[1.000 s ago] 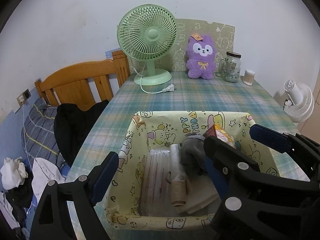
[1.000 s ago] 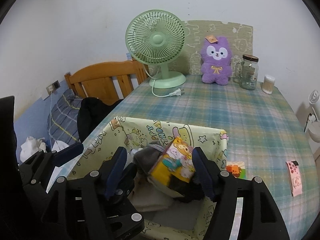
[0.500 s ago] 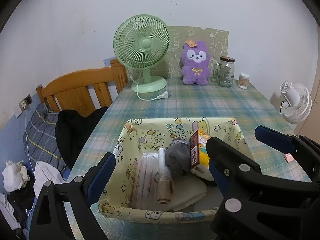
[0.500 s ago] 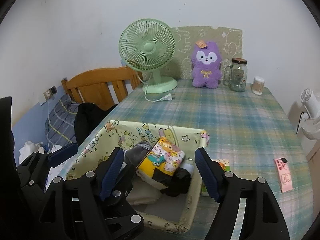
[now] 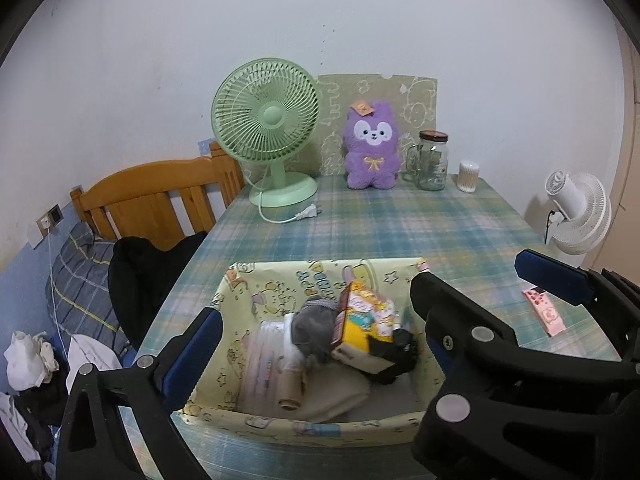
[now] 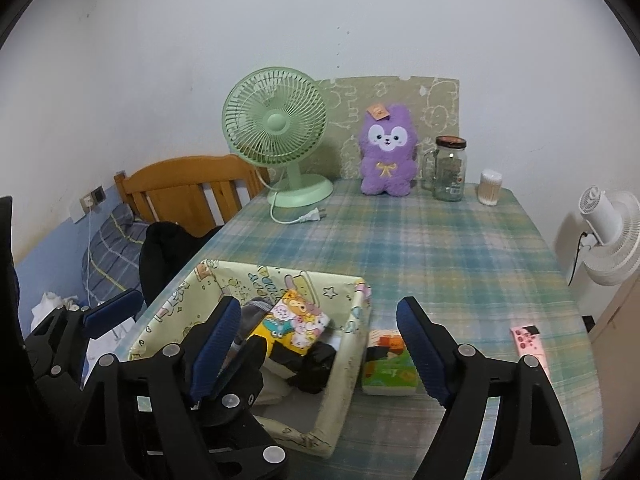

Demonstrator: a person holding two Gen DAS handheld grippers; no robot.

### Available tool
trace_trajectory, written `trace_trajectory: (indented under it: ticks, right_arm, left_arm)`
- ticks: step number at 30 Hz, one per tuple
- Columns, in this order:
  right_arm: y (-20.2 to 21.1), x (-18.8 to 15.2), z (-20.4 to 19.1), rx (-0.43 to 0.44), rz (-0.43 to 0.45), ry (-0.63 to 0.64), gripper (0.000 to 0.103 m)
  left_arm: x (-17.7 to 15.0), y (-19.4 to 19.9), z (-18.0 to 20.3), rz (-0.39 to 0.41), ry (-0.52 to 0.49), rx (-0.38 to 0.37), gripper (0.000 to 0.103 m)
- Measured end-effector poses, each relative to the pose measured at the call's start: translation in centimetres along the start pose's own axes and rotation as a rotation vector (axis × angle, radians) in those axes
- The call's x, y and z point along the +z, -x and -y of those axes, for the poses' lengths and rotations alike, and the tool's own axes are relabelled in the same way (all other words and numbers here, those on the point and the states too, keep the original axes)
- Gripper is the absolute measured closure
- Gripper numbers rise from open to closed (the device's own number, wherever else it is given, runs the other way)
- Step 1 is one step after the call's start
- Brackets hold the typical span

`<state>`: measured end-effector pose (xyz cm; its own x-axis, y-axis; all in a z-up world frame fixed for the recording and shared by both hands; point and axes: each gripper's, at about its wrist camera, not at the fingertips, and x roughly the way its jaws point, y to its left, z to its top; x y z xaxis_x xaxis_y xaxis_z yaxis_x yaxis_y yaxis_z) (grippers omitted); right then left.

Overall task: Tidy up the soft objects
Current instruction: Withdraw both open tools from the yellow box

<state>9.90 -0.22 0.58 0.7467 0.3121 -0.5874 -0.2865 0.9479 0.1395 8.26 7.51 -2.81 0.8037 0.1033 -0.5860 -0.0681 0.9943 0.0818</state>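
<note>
while both jaws have just been opening, left gripper (image 5: 316, 320) wide, right gripper (image 6: 316, 340) wide, both empty over basket (image 6: 352, 324)

Storage bin (image 5: 320, 420) sits on the bench (image 5: 400, 228) at the 6 o'clock edge. In the bin: cartoon pouch (image 5: 362, 316) at 1 o'clock, leaning on a rolled sock (image 5: 312, 328) at centre; folded cloth (image 5: 332, 392) toward 6 o'clock; packet (image 5: 264, 356) at 9 o'clock. Small book (image 6: 390, 368) lies on the bench just beside the bin, 3 o'clock side. Card (image 5: 544, 308) farther out at 3 o'clock. Along the 12 o'clock edge, from 11 to 1 o'clock: desk fan (image 5: 272, 136), plush toy (image 5: 372, 148), jar (image 5: 432, 160), swab tub (image 5: 469, 176). Bed headboard (image 5: 152, 196) off the bench at 9 o'clock.
</note>
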Motion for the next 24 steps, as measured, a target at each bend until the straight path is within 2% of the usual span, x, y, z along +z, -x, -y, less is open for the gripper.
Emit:
trace_trajectory:
  ticks: [6, 24]
  right_arm:
    - [1.6, 0.3, 1.4, -0.012, 0.034, -0.027, 0.009]
    - [5.5, 1.2, 4.8, -0.087, 0.103, -0.033, 0.001]
  left_arm:
    - [0.6, 1.3, 1.6, 0.029, -0.013, -0.013, 0.0]
    - [1.8, 3.9, 5.7, 0.083, -0.003, -0.07, 0.0]
